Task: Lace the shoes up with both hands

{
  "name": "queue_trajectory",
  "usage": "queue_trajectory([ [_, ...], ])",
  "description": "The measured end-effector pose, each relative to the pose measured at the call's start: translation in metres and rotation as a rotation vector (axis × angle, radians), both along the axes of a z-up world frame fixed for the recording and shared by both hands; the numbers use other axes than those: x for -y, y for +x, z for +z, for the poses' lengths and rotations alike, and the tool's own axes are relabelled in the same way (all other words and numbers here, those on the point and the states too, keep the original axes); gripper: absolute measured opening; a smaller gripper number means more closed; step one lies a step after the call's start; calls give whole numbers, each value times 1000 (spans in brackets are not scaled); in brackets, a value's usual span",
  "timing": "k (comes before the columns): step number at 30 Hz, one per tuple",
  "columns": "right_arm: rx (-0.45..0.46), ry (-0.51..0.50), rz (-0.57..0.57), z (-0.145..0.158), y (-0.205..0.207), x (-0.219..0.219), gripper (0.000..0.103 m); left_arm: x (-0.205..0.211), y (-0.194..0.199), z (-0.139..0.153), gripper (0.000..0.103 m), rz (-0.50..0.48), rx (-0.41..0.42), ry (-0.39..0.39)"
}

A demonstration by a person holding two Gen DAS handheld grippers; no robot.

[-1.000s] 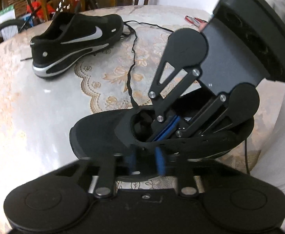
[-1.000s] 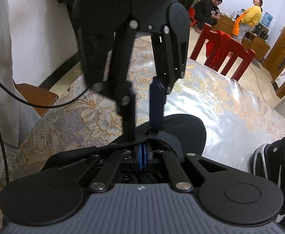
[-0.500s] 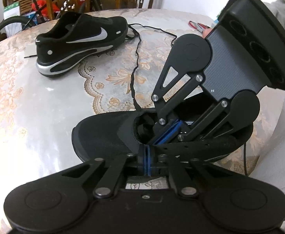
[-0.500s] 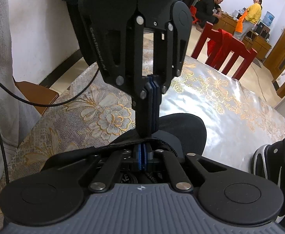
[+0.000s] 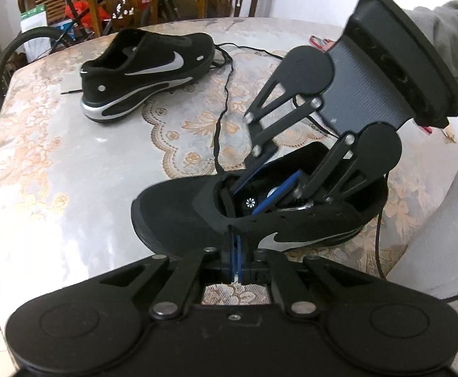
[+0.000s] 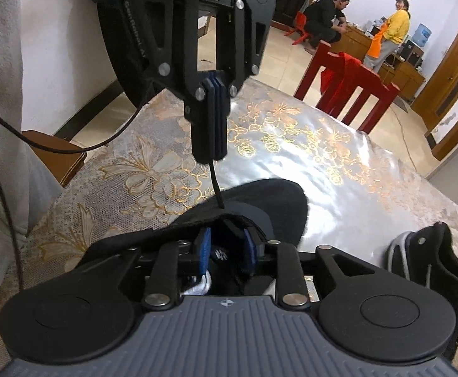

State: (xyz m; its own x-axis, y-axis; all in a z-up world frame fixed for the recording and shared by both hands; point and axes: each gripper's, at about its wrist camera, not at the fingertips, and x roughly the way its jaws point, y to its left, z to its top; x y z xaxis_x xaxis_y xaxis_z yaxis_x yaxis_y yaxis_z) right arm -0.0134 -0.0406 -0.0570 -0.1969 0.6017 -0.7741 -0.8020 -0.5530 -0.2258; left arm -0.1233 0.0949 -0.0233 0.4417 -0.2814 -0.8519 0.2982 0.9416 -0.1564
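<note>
Two shoes: near shoe on the table's front part; far shoe well apart.
Lace: rises taut from the near shoe's eyelet edge.
Left gripper: clenched on the lace end.
Right gripper: released, fingers spread inside the shoe opening.

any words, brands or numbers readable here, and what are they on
"GenRobot.AI", dim: on the body of the left gripper, which pinches the lace.
Swoosh mark, no words: far shoe, near shoe.
Green box: print too blurred to read.
</note>
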Motion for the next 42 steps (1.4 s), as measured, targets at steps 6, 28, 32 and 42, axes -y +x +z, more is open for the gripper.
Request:
queue_trajectory([
  [6,-93,7,-196,14,15,14,44,-12,-6,20,1,77,32,-120],
  [28,-91,-16,-442,5,-2,16,44,31,42,-38,36,-24,-125,126],
  [32,-91,-58,-469,4,0,8,44,25,47,-45,3,10,-142,129],
  [42,193,-55,-479,-24,-30,-11,44,15,27,-3,2,61,-110,54],
])
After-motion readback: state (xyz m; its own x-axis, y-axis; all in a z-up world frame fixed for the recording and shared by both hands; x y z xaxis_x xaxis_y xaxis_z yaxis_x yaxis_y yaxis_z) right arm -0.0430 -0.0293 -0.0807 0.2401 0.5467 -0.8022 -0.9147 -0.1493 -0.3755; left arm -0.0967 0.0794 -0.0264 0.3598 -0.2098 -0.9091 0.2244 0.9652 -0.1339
